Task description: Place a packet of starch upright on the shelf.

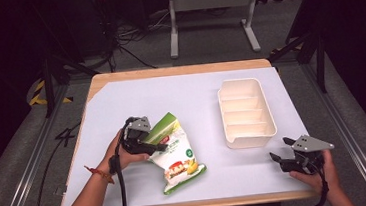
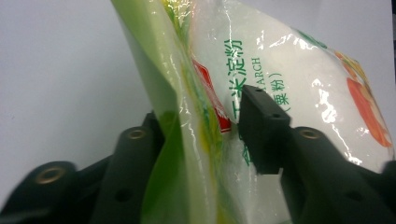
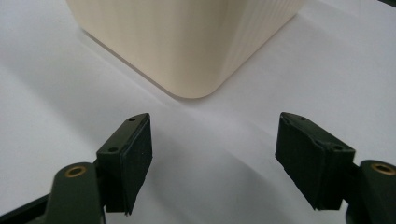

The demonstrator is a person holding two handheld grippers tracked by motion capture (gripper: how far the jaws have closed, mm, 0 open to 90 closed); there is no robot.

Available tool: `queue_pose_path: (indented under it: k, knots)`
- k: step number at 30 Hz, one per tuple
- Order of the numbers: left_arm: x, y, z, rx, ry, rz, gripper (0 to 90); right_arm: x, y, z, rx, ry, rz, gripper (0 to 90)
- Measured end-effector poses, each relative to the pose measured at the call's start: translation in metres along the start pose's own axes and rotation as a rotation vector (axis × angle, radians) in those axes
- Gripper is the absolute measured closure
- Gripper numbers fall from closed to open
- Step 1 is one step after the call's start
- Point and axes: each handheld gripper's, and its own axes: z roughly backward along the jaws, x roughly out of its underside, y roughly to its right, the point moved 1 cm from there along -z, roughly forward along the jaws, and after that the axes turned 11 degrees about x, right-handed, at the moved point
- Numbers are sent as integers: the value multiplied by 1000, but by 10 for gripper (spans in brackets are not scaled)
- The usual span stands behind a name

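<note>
A white and green plastic bag of starch (image 1: 178, 158) with printed food pictures lies on the white table top (image 1: 145, 96), its green upper end lifted. My left gripper (image 1: 159, 146) is shut on that upper end. In the left gripper view one pad (image 2: 261, 130) presses the bag's (image 2: 280, 70) printed front and the other jaw sits behind its green side, with my left gripper (image 2: 203, 112) around the fold. My right gripper (image 1: 280, 148) rests open near the table's front right, empty (image 3: 215, 123), just short of the cream tray's corner (image 3: 187, 42).
The cream tray (image 1: 223, 114) with several empty compartments stands at the right of the table. Metal rails run along both sides of the table. Beyond the far edge, a white frame (image 1: 211, 2) and cables lie on the floor.
</note>
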Motion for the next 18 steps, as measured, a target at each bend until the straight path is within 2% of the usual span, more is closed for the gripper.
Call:
queue_pose_path:
  k: [2, 4, 5, 8, 9, 11, 15, 18]
  knots:
    - [1, 3, -5, -26, -25, -9, 815, 0, 0, 1, 2, 3, 0, 269]
    - [2, 5, -8, -37, -33, -20, 865, 0, 0, 1, 2, 4, 0, 269]
    - [2, 7, -10, -57, -51, -34, 865, 0, 0, 1, 2, 6, -1, 269]
    - [3, 10, -11, -79, -37, -32, 890, 0, 0, 1, 2, 10, -2, 269]
    - [3, 10, -9, -85, -13, -32, 894, 0, 1, 1, 2, 10, -5, 269]
    - [4, 10, -9, -91, -6, -38, 895, 0, 1, 1, 3, 11, -5, 269]
    - [3, 16, -7, -139, 48, -41, 894, 0, 1, 2, 2, 13, -7, 269]
    - [2, 19, -5, -154, 75, -51, 895, 0, 2, 1, 4, 12, -9, 269]
